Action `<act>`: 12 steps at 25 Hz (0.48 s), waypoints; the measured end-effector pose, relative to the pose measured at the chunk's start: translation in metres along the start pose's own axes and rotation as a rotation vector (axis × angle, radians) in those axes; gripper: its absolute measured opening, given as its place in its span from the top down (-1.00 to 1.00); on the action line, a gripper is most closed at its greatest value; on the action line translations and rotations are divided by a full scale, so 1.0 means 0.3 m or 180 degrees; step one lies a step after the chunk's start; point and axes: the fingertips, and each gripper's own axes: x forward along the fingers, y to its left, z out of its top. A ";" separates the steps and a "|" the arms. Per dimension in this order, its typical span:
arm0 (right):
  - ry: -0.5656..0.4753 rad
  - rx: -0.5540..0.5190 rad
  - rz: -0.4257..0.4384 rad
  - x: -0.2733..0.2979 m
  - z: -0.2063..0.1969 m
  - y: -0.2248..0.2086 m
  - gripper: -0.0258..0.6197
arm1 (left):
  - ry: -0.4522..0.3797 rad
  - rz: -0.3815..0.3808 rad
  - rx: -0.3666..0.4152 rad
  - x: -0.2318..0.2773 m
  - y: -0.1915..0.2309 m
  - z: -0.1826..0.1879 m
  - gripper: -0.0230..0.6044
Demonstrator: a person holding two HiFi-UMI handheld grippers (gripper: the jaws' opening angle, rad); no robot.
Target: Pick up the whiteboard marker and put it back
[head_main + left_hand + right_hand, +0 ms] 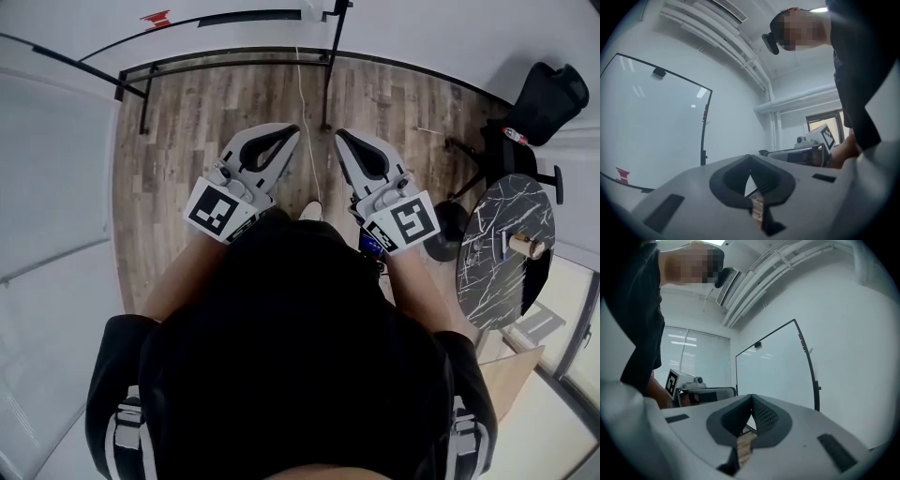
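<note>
Left gripper [294, 129] and right gripper [339, 135] are both pressed together, empty, near the body. Marker not identifiable; the red item [622, 174] low on the whiteboard [656, 126], far left, may be it. Operator should confirm it, spread one claw, then approach square.

Head view: above the person, facing steeply down, close over left gripper [296, 128], right gripper [337, 134] and wood floor [187, 122].
Left gripper view: low on its gripper, tilted upward along the jaws.
Right gripper view: the same, mirrored.
Shared: both gripper views see the whiteboard [651, 136], the ceiling and each other's gripper.
</note>
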 end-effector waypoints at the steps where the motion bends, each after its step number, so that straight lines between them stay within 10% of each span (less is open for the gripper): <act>1: -0.0001 0.0013 -0.0002 0.001 -0.002 -0.009 0.94 | 0.0002 0.0010 0.0002 0.005 0.003 -0.001 0.92; 12: 0.0036 0.0057 0.0008 0.130 -0.019 -0.108 0.94 | 0.0022 0.0081 -0.0033 0.064 0.155 -0.036 0.92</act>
